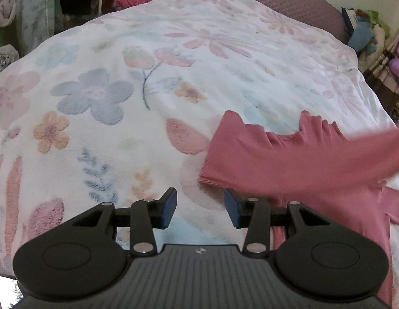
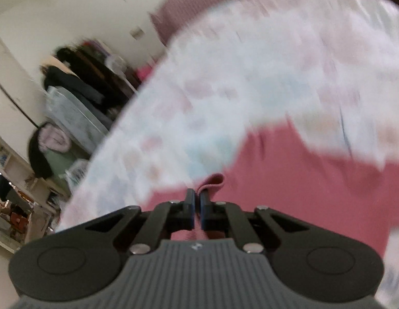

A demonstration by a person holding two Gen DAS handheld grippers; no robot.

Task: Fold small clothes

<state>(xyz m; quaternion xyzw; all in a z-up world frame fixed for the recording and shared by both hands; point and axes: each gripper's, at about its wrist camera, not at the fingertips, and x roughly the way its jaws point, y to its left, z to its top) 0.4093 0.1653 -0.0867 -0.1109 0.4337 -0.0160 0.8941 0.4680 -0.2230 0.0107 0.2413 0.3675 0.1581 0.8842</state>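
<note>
The left gripper (image 1: 200, 207) is hovering over the floral blanket (image 1: 117, 82), jaws standing apart with nothing between them, while the pink garment (image 1: 289, 159) is lying just ahead and to its right.

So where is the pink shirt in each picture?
Left wrist view: the pink shirt lies lower right on the bed, one sleeve stretched toward the middle, just past the open left tool.
Right wrist view: it fills the lower right, a fold pinched in the shut right tool.
Shared landmark: the flowery blanket underneath.
</note>
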